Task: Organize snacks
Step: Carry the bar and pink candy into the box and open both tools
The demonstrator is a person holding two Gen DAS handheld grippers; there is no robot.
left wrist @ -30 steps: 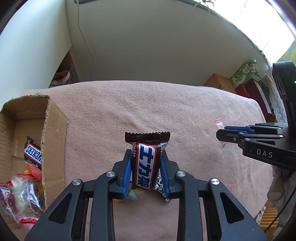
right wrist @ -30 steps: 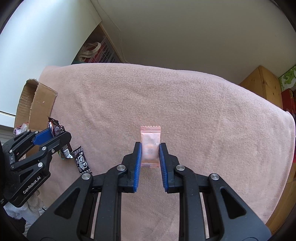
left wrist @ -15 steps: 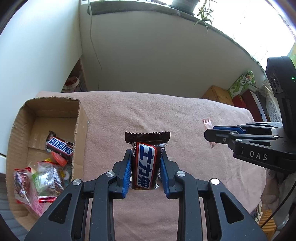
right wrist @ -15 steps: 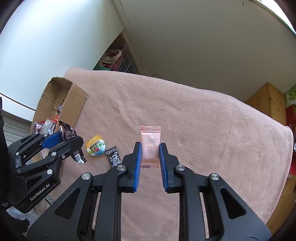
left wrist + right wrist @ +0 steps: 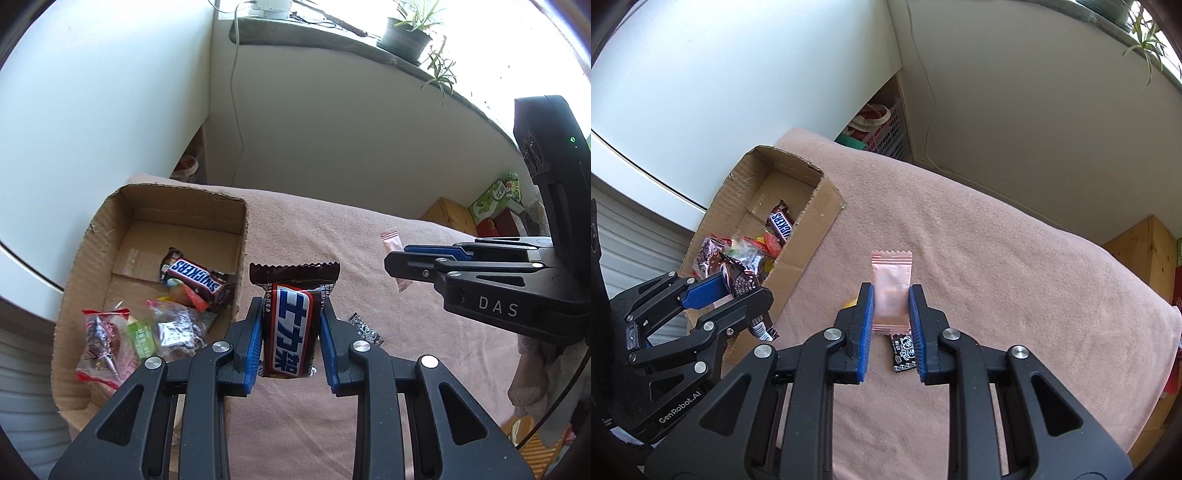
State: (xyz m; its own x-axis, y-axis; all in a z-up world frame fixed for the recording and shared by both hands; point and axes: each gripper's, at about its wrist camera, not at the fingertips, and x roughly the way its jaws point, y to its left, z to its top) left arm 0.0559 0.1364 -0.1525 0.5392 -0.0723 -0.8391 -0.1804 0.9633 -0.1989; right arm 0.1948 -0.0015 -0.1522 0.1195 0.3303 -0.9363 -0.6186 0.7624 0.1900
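L gripper clamped on a brown choc bar, pads pressing both long sides. Wrapper has a blue-and-white label edged in red w/ Asian characters, crimped brown top edge sticking up past the fingertips. Bar hangs above the pink cloth, just at 3 o'clock of the cardboard box.

R gripper clamped on a small pale-pink sachet, zigzag top edge, no readable print. It sits upright between the blue pads, held clear of the cloth.

Box at 9–10 o'clock in the left wrist view, open top, torn corrugated rim. Inside: a bar reading "SNICKERS" toward the far end, tilted; orange and red sweets just below it; a green wrapper and clear crinkly packets at the near end, print too small to read.

On the cloth: small black sachet w/ white cartoon print, lying just below the pink sachet in the right wrist view; same item at 4 o'clock of the choc bar in the left view. A sliver of yellow shows behind the R gripper's left finger, can't tell what.

Writing on tools: "DAS" on the R gripper's side seen from the left cam, "GenRobot.AI" on the L gripper seen from the right cam.

Background: green printed carton at 3 o'clock, text unreadable; potted plant on the sill at 1 o'clock.
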